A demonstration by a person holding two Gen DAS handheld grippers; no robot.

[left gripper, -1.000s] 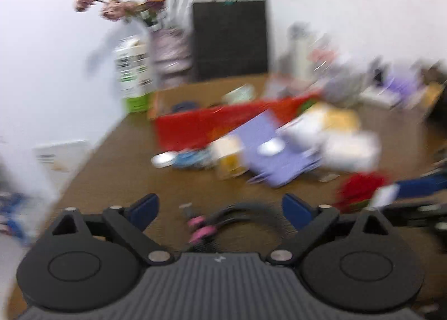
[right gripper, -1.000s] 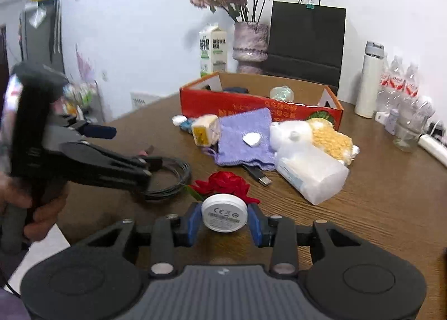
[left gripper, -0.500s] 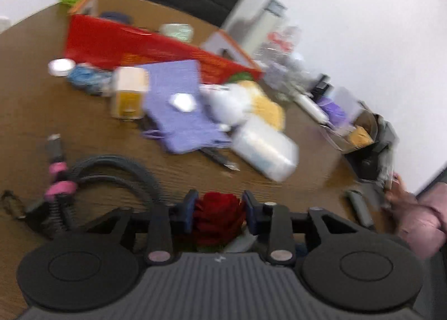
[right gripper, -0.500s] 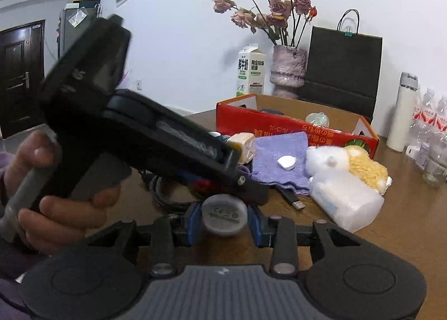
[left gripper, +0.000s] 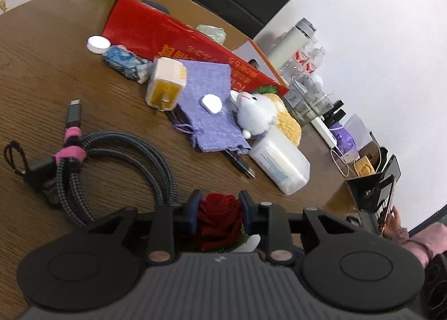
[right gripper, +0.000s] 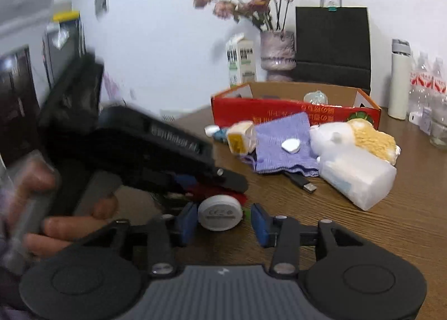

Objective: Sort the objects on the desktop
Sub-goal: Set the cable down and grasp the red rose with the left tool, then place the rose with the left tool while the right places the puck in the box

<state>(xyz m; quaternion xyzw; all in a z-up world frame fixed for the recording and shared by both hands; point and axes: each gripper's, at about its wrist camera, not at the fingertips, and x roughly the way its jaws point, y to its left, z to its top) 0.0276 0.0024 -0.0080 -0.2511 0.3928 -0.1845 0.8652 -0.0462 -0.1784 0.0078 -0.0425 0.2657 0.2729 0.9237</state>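
Observation:
My left gripper [left gripper: 219, 202] is shut on a red rose [left gripper: 219, 222] low over the brown table, its blue pads pressing the bloom from both sides. In the right wrist view a white round disc [right gripper: 219, 212] sits between the jaws of my right gripper [right gripper: 223, 211], which are opening. The left pad is at the disc's edge and the right pad stands clear of it. The left tool, held by a hand [right gripper: 69, 222], crosses just beyond the disc and hides most of the rose there. An open red cardboard box [right gripper: 279, 110] stands further back.
A coiled grey cable [left gripper: 117, 152] lies left of the rose. Beyond are a purple pouch [left gripper: 209, 107], a yellow-faced charger [left gripper: 167, 85], a white plush toy [left gripper: 257, 113] and a clear plastic box [left gripper: 279, 163]. Bottles, a vase and a black bag line the back.
My left gripper swung over from the cable, rolled and closed on the red rose. My right gripper's jaws have parted from the white disc they were clamping.

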